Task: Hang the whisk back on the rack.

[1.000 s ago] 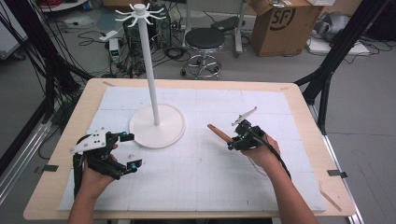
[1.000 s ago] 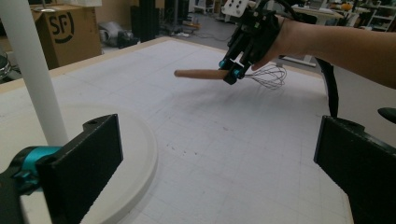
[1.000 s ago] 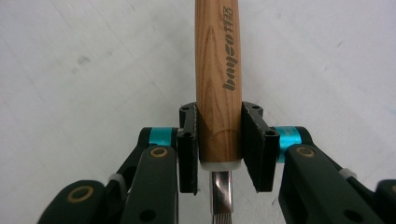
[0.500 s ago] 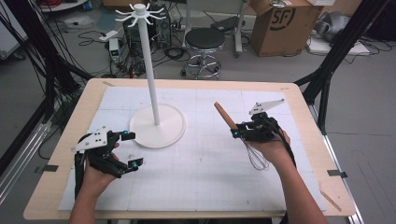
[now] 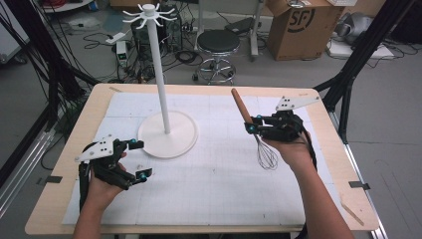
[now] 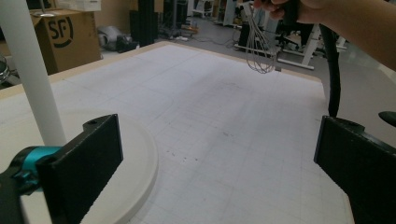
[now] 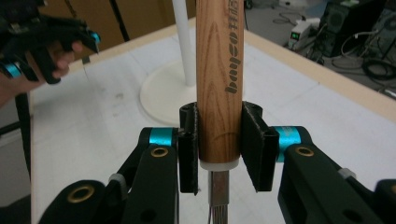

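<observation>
Wooden handle up and wire loops down, the whisk (image 5: 255, 133) hangs above the white mat (image 5: 209, 189) in the right half of the high view, clear of the surface. The right gripper (image 5: 251, 124) pinches it low on the handle, both pads pressed against the wood just above the metal neck. At the lower left of that view the left gripper (image 5: 138, 159) rests with its jaws spread wide and nothing between them, just beside the round base of the white stand (image 5: 166, 132).
</observation>
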Tool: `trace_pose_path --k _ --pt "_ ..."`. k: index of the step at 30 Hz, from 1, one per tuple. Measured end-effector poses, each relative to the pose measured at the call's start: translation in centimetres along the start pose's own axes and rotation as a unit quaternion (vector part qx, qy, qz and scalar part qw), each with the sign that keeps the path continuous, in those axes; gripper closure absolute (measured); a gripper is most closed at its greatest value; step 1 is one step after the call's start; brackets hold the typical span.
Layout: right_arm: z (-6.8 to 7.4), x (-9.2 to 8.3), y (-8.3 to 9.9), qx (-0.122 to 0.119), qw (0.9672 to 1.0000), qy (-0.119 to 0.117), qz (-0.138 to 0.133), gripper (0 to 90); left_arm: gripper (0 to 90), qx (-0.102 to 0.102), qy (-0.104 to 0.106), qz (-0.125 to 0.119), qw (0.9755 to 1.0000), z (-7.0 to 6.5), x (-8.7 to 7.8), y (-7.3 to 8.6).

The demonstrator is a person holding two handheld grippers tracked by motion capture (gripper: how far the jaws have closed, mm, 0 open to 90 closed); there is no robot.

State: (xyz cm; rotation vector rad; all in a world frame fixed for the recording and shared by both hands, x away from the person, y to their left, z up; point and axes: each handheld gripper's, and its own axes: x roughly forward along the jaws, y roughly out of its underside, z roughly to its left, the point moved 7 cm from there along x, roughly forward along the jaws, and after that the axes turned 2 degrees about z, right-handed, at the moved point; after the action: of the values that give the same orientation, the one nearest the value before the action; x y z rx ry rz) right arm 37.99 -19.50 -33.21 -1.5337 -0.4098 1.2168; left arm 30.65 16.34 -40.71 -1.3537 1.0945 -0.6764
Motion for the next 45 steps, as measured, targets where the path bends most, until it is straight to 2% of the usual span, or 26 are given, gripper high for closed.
trace_pose_path --k 4,6,8,9,12,13,16,19,21,22,27,30,34,40,41,45 --pt "0.1 -0.1 -1.2 -0.003 0.9998 -0.011 -0.016 70.1 1.7 0.001 0.001 0.0 1.0 -0.1 0.0 -0.1" --pt "0.4 0.0 -2.8 -0.011 0.999 -0.026 -0.035 70.1 1.7 0.001 0.001 0.0 1.0 -0.2 0.1 -0.2" --pt "0.4 0.0 -3.2 -0.016 0.9988 -0.026 -0.039 70.1 1.7 0.003 0.002 0.0 1.0 -0.3 0.0 -0.2" --pt "0.5 0.2 -4.4 -0.022 0.998 -0.036 -0.047 70.1 1.7 0.002 0.002 -0.002 1.0 -0.4 0.0 -0.3" --pt "0.7 0.5 -5.9 -0.034 0.9971 -0.043 -0.052 70.1 1.7 0.004 0.001 -0.002 1.0 -0.3 -0.2 -0.3" --pt "0.7 0.5 -5.9 -0.034 0.9971 -0.043 -0.052 70.1 1.7 0.004 0.002 -0.003 1.0 -0.3 -0.2 -0.4" --pt "0.8 0.7 -7.8 -0.047 0.9959 -0.049 -0.06 70.1 1.7 0.003 0.002 -0.004 1.0 -0.3 -0.2 -0.4" --pt "0.9 0.9 -8.8 -0.051 0.9951 -0.055 -0.065 70.0 1.7 0.002 0.002 -0.002 1.0 -0.4 0.0 -0.3" --pt "1.0 1.1 -10.0 -0.062 0.9948 -0.049 -0.065 70.0 1.7 0.003 0.003 0.0 1.0 -0.4 0.0 -0.3" --pt "1.1 1.2 -10.4 -0.06 0.9949 -0.047 -0.066 70.0 1.7 0.004 0.002 0.001 1.0 -0.4 0.0 -0.3" --pt "0.9 2.4 -12.2 -0.074 0.9938 -0.054 -0.064 70.0 1.7 0.003 0.001 -0.001 1.0 -0.4 -0.1 -0.3" --pt "0.8 2.8 -12.7 -0.069 0.9943 -0.054 -0.062 70.0 1.7 0.004 0.002 -0.002 1.0 -0.4 -0.1 -0.3" --pt "0.7 3.4 -13.6 -0.075 0.9933 -0.06 -0.065 70.0 1.7 0.004 0.001 -0.001 1.0 -0.4 -0.2 -0.3" --pt "0.4 4.1 -14.2 -0.077 0.9937 -0.063 -0.052 70.0 1.7 0.003 0.002 -0.006 1.0 -0.3 -0.3 -0.4" --pt "0.3 4.2 -14.5 -0.084 0.9931 -0.062 -0.053 70.0 1.7 0.003 0.002 -0.005 1.0 -0.3 -0.3 -0.4" --pt "0.2 4.5 -15.6 -0.086 0.9931 -0.065 -0.048 70.0 1.7 0.002 0.001 -0.005 1.0 -0.2 -0.3 -0.3"
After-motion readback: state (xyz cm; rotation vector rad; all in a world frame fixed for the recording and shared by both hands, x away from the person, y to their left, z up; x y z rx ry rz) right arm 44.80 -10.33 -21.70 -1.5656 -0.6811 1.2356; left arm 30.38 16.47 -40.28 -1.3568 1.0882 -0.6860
